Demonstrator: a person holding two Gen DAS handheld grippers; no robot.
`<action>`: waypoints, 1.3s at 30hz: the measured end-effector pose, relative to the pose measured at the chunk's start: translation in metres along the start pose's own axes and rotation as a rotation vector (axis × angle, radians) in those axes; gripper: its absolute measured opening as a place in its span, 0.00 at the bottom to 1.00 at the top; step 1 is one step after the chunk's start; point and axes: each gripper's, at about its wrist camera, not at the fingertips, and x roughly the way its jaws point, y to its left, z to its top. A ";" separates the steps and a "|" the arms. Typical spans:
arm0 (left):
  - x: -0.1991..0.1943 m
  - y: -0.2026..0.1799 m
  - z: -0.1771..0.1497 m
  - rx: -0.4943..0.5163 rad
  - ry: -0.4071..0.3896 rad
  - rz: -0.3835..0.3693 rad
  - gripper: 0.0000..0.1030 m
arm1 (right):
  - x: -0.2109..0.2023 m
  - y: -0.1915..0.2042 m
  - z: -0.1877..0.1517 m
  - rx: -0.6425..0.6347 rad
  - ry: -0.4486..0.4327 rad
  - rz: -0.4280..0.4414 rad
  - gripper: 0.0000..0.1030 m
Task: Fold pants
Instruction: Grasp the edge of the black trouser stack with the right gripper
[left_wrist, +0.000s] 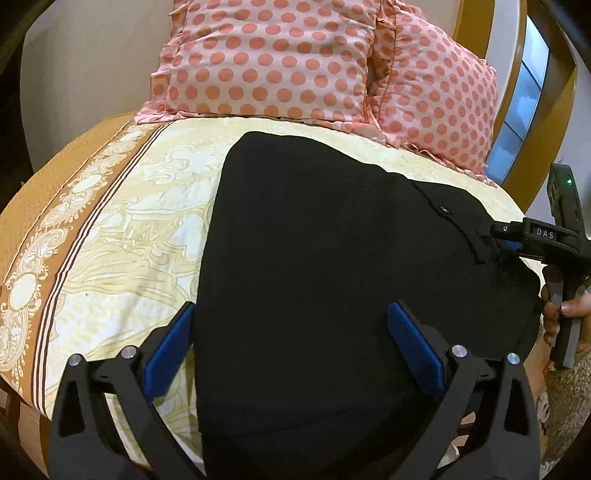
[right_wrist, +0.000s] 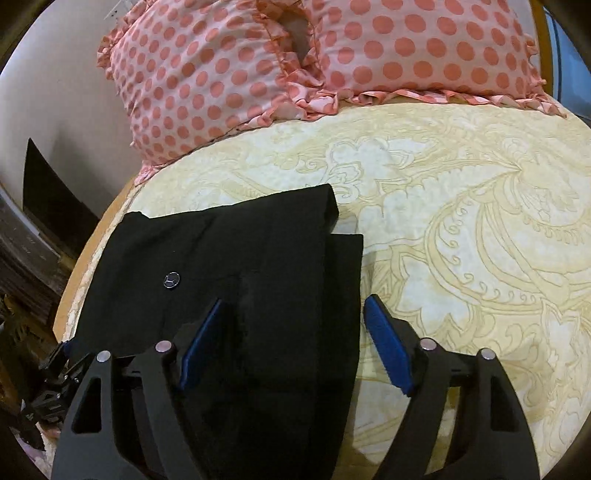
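Black pants lie folded in layers on the bed, a small button showing near the waist. In the right wrist view the pants fill the lower left, with a metal button on top. My left gripper is open, its blue pads either side of the pants' near part, just above the cloth. My right gripper is open over the pants' right edge. It also shows in the left wrist view at the pants' far right edge.
The bed carries a cream patterned sheet with an orange border. Two pink polka-dot pillows stand at the head. A wooden frame and window are at the right. Dark furniture stands left of the bed.
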 end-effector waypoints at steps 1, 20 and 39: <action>0.000 0.000 0.000 -0.001 -0.001 -0.001 0.98 | -0.001 0.001 -0.002 -0.009 -0.001 -0.002 0.65; -0.017 0.022 0.032 -0.017 -0.054 -0.018 0.98 | -0.001 0.023 -0.004 -0.189 -0.023 -0.014 0.32; 0.068 0.036 0.093 -0.038 0.240 -0.151 0.70 | -0.004 0.016 -0.005 -0.175 -0.045 0.046 0.26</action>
